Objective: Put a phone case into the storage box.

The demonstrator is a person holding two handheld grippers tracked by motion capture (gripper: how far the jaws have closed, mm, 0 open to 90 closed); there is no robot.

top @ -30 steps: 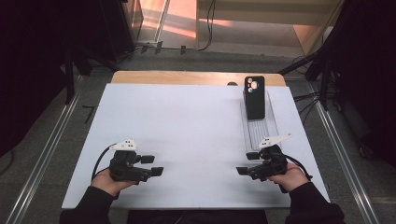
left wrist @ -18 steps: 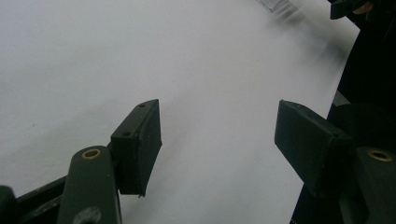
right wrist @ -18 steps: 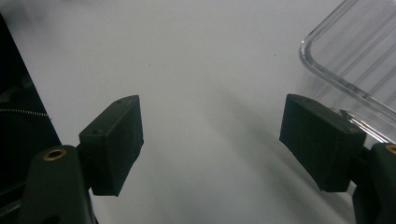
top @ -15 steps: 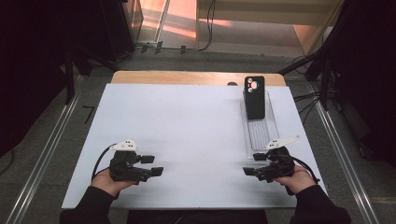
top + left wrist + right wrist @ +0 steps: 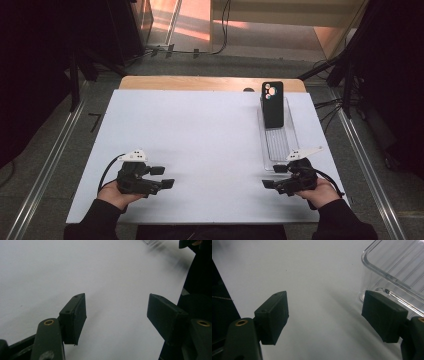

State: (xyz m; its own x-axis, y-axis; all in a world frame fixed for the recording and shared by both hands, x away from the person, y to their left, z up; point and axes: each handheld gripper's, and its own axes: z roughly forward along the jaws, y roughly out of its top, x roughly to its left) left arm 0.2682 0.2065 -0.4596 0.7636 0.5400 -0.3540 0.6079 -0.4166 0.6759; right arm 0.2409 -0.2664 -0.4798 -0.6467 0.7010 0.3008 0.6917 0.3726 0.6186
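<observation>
Left gripper (image 5: 162,177): I hold it low over the near-left part of the white table (image 5: 200,135), jaws spread wide with nothing between them, well apart from everything else.

Left gripper's outlook: in its own view I see bare white surface between the pads (image 5: 75,317), so I judge this hand is idle and best kept out of the way.

Right gripper (image 5: 272,176): released too, jaws parted and empty, resting just beside the near end of the clear tray (image 5: 278,150).

Tray corner: in the right gripper view the tray's rounded near corner (image 5: 372,267) sits close to my right pad, near but not touching as far as I can tell.

Phone (image 5: 273,104): it lies face down at the far end of the tray, camera lenses pointing away from me, well apart from both grippers.

Step in hand, my judgement: reach the right gripper forward for the phone. I'd lift over the tray rim first, keep the jaws spread wider than the phone, then close on its long edges.

Risk: clipping the tray wall would shove the tray and phone together.
</observation>
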